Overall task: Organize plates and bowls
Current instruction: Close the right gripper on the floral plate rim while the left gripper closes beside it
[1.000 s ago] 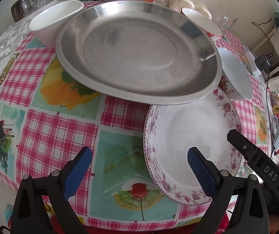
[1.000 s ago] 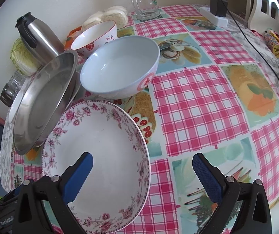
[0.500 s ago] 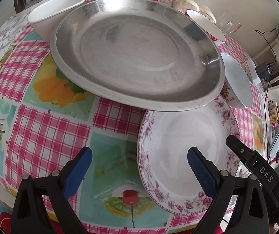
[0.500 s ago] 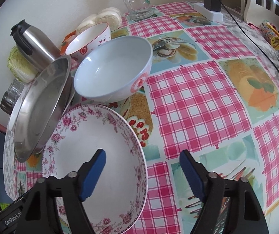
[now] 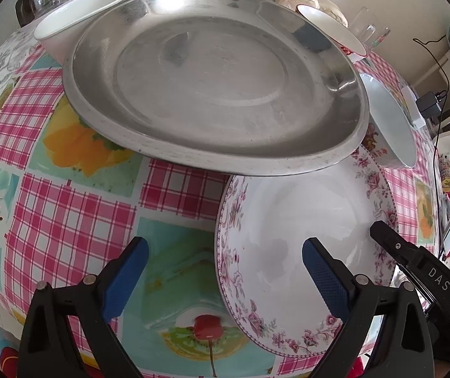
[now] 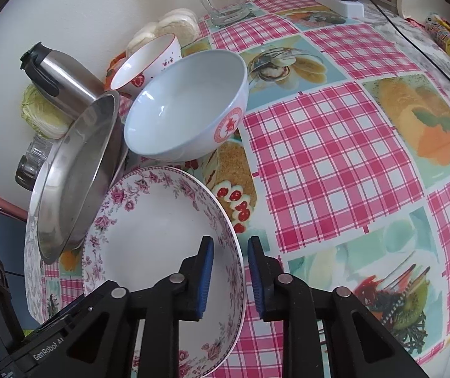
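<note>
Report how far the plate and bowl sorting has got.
Done: nothing stacked yet. In hand: the right gripper is closing over the floral plate's rim. Left: the steel plate, big white bowl and strawberry bowl sit loose; the left gripper is open.

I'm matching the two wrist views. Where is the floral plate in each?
Left wrist: floral plate at lower right, its far edge under the steel tray.
Right wrist: floral plate at lower left, its rim between the closing right gripper.
Shared landmark: the steel tray, overlapping the plate in both.
</note>
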The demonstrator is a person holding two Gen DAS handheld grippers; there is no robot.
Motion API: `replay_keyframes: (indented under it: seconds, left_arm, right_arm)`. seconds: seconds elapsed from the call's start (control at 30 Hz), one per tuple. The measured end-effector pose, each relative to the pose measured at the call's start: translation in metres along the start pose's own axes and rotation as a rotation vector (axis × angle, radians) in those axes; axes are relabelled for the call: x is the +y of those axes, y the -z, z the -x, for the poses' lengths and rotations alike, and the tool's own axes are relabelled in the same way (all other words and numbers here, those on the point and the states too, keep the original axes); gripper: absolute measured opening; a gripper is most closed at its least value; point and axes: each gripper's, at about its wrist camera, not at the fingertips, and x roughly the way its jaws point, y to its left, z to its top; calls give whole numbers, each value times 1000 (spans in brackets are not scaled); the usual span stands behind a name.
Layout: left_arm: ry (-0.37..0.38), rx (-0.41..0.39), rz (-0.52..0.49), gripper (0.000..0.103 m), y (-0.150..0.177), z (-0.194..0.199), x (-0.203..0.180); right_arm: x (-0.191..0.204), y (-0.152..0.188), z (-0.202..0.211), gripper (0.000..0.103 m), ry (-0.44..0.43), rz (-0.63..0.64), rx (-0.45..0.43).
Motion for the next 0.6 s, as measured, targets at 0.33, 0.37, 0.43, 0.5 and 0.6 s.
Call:
replay_keyframes:
  seconds: [0.33, 0.37, 0.43, 0.5, 0.6]
  left_arm:
    - [59, -24, 56, 98, 1, 4, 18]
    - [66, -27, 61, 98, 0, 5, 19]
    - [81, -32, 71, 97, 0, 7, 24]
    - [81, -44, 79, 87, -1, 10, 28]
    - [89, -60, 86, 56, -1, 15, 35]
  right_arm:
    - [-13, -3, -5, 21, -87, -44, 14]
    - [-14, -4, -5, 21, -93, -45, 15]
    - [-16, -4, -6, 21, -106, -49, 17]
    - [-16, -5, -7, 20, -117, -56, 18]
    - [-20, -7, -6, 17, -118, -63, 21]
